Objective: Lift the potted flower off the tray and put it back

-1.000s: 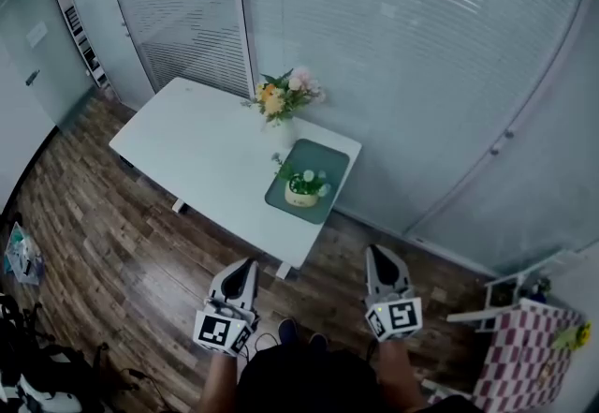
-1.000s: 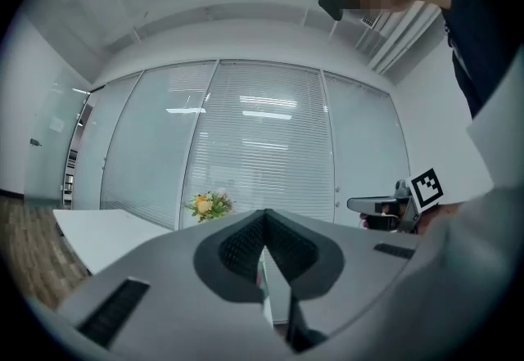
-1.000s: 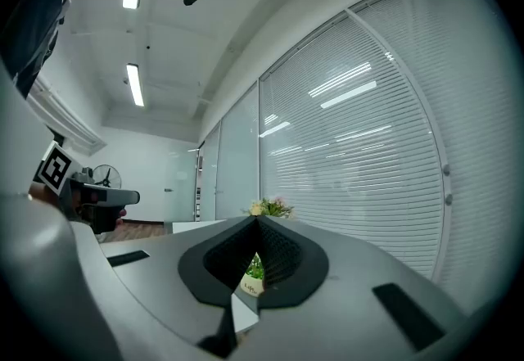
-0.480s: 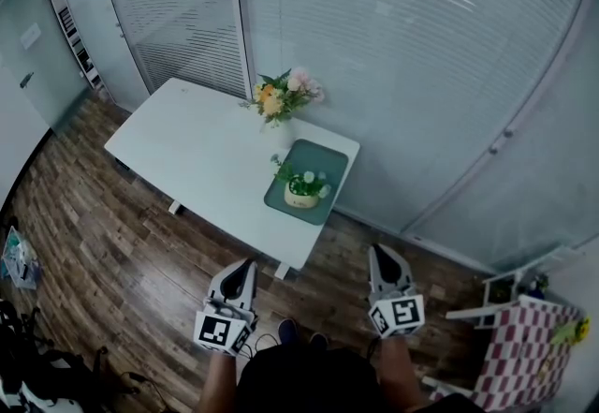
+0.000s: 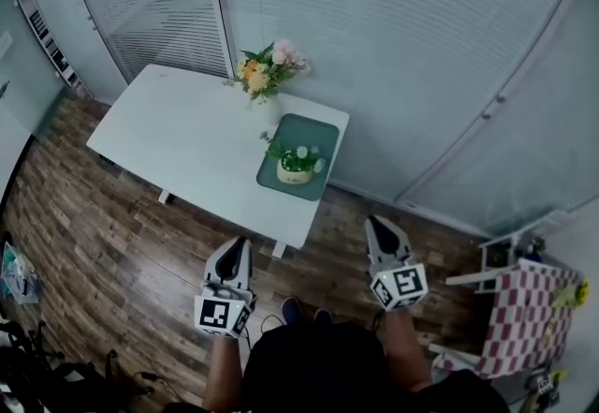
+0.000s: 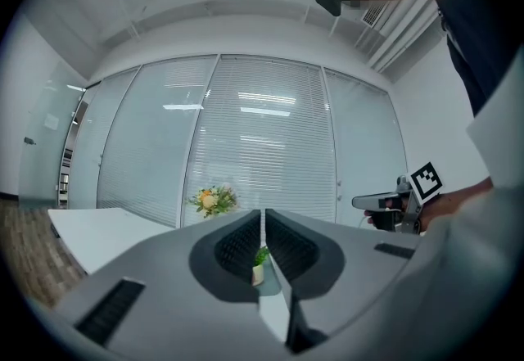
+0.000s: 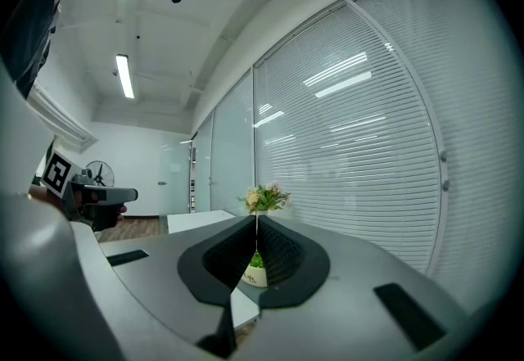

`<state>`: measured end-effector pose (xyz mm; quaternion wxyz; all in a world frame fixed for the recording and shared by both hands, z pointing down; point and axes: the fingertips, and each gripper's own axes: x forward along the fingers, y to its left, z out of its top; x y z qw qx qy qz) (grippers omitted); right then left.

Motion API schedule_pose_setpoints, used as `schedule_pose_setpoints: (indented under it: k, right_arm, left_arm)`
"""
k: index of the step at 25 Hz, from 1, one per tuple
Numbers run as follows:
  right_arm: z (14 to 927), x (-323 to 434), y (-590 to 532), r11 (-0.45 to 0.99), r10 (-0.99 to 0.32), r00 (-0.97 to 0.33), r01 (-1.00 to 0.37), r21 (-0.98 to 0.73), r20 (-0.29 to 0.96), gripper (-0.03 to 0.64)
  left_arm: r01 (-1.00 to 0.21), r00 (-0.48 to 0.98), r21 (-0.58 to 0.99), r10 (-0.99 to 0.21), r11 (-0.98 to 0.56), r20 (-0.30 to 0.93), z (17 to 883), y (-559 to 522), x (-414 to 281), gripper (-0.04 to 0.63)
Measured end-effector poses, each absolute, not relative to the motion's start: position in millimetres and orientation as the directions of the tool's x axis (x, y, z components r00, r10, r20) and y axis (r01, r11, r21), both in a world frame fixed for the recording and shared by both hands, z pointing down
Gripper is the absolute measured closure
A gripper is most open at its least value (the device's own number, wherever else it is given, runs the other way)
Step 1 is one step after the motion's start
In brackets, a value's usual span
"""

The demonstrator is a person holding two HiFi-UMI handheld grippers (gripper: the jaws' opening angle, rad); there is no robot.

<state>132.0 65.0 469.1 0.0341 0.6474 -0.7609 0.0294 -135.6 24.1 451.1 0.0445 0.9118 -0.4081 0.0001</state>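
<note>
Head view: my left hand-held gripper [image 5: 240, 245] and right hand-held gripper [image 5: 377, 226] both hang over the wood floor [image 5: 94, 233], short of the table [image 5: 178, 135] and pointing toward it. Left jaws are pressed together with nothing between them; right jaws the same, together and empty. The potted flower [image 5: 296, 166] sits upright on the green tray [image 5: 316, 134], toward the tray's near end I think, though it's small at this range. The tray lies at the table's right end. A vase of flowers [image 5: 263, 79] stands on the table just beyond the tray's far-left corner. Both gripper views line the pot up past the jaw tips, well apart from them. A glass wall with blinds [image 5: 393, 27] runs behind the table.
</note>
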Motion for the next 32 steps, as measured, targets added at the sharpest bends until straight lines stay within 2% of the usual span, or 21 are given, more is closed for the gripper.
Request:
schedule_pose_setpoints:
  k: [4, 5, 6, 7, 8, 13, 17, 26, 32]
  right_arm:
    - [473.6, 126.2, 67.6, 0.165, -0.984, -0.164, -0.986, 0.004, 0.076, 0.609]
    - [475.4, 123.9, 66.9, 0.169, -0.983, -0.169, -0.986, 0.004, 0.076, 0.589]
    - [477.1, 121.4, 65.9, 0.175, -0.982, -0.175, -0.985, 0.002, 0.076, 0.508]
    - [478.6, 118.9, 65.1, 0.183, -0.98, -0.182, -0.983, 0.0, 0.076, 0.416]
    - [479.9, 116.9, 64.6, 0.192, -0.979, -0.191, -0.981, -0.001, 0.075, 0.383]
    - [489.8, 112.5, 59.2, 0.216, -0.973, -0.213, -0.976, 0.019, 0.085, 0.303]
    - [494.5, 117.5, 58.2, 0.203, -0.974, -0.206, -0.978, -0.047, 0.089, 0.273]
    - [523.5, 140.9, 42.8, 0.19, -0.974, -0.195, -0.98, -0.051, 0.112, 0.258]
    - [543.2, 141.5, 10.4, 0.281, -0.95, -0.283, -0.959, -0.032, 0.135, 0.258]
  left_arm:
    - [-0.727, 0.687, 0.065, -0.726, -0.684, 0.037, 453.6, 20.5, -134.9, 0.586]
    - [-0.722, 0.692, 0.058, -0.721, -0.689, 0.037, 454.2, 18.8, -134.8, 0.581]
    - [-0.715, 0.699, 0.049, -0.714, -0.697, 0.038, 454.6, 17.5, -134.0, 0.552]
    - [-0.706, 0.708, 0.039, -0.705, -0.707, 0.04, 454.8, 17.1, -132.4, 0.487]
    - [-0.697, 0.717, 0.031, -0.696, -0.716, 0.044, 455.4, 17.5, -130.2, 0.43]
    - [-0.668, 0.743, 0.029, -0.666, -0.743, 0.057, 462.2, 16.5, -123.6, 0.355]
    - [-0.658, 0.752, 0.026, -0.655, -0.753, 0.074, 471.0, 14.8, -121.5, 0.336]
    - [-0.642, 0.767, 0.051, -0.638, -0.765, 0.067, 482.9, -5.2, -101.0, 0.327]
    - [-0.642, 0.766, 0.033, -0.639, -0.766, 0.076, 491.4, -34.2, -83.7, 0.325]
